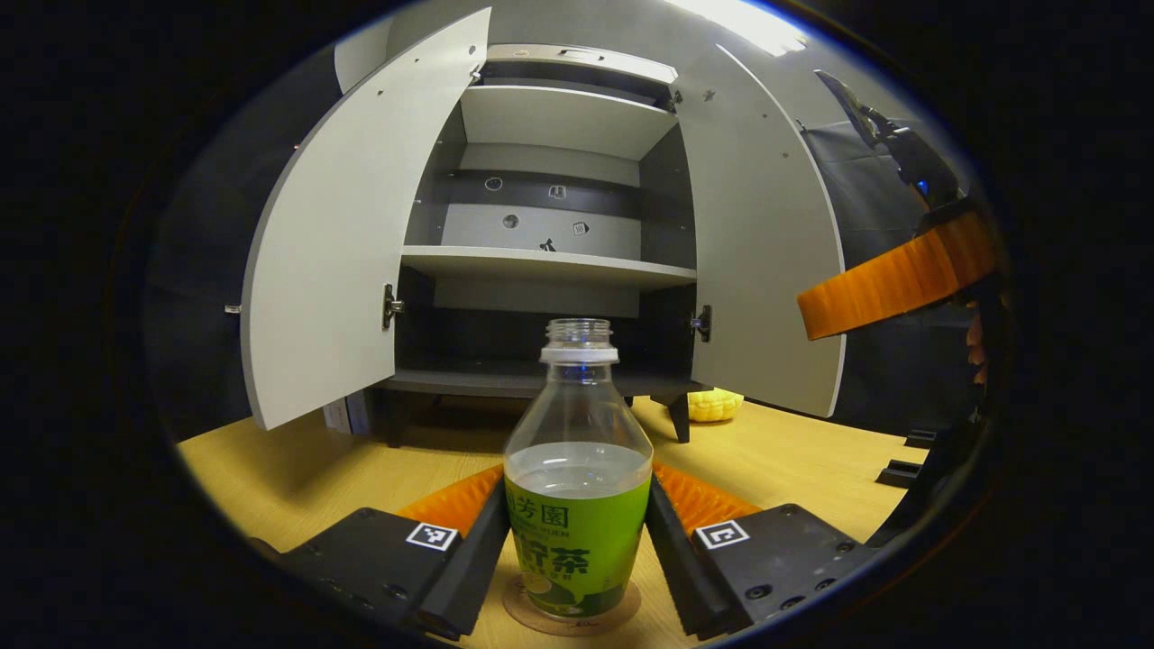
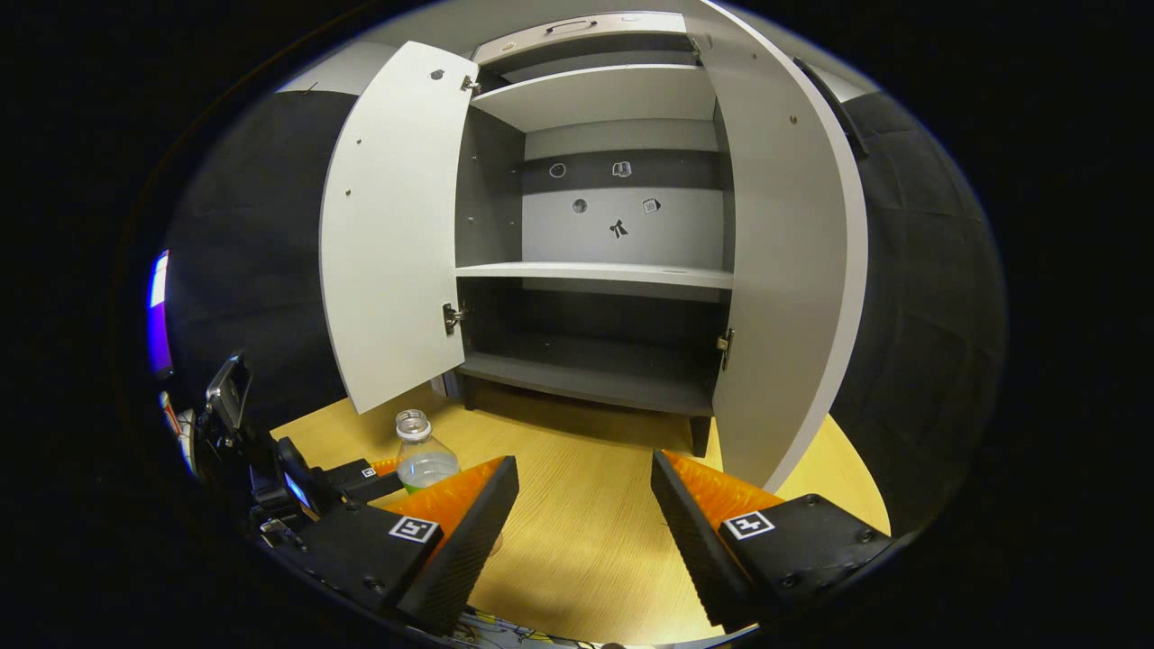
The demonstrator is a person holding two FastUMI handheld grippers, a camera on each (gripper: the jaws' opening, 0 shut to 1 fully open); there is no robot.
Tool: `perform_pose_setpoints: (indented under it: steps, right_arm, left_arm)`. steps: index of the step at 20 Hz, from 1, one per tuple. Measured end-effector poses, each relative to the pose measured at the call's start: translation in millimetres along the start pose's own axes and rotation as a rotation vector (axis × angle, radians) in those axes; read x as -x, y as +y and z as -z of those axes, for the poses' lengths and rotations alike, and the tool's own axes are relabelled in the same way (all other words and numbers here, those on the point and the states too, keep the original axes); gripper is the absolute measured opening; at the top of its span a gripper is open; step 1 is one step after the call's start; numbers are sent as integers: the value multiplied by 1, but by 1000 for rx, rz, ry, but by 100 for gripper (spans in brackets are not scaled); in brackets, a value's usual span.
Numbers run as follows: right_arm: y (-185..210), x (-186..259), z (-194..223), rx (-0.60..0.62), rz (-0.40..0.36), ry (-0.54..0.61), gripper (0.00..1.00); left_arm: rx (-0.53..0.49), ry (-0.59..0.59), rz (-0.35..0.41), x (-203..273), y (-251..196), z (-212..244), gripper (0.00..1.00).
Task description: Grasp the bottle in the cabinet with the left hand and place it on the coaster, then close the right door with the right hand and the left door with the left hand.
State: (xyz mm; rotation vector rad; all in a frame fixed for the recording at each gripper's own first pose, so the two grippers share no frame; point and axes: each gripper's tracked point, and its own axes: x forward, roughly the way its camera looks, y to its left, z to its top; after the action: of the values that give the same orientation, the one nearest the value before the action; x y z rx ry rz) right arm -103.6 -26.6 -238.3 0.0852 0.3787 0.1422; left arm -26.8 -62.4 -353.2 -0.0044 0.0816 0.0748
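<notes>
Left gripper (image 1: 577,532) clamps bottle (image 1: 578,487) standing on coaster (image 1: 571,613) before cabinet (image 1: 550,261), ready for release; right gripper (image 2: 584,505) wide open, empty.

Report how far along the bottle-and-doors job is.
Done: the bottle is out of the cabinet and stands on the coaster on the table. In hand: the left gripper brackets the bottle, contact unclear. Left: the right door and left door both stand open; the right gripper is open and empty.
</notes>
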Motion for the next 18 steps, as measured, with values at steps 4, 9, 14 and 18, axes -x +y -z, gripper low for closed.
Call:
perform_pose_setpoints:
  steps: [4,9,14,18]
  right_arm:
    - [-3,2,-1,-1,11,-5,98]
    - [-2,4,-2,-2,7,-5,98]
    - [-3,7,-4,-5,9,-4,98]
    - [-4,11,-17,-7,14,-24,98]
  left_arm:
    - [5,9,37,0,-10,3,85]
    - [-7,5,34,-2,-10,1,95]
    - [21,-13,28,-2,-5,-13,95]
    - [4,-24,36,-5,-6,-42,95]
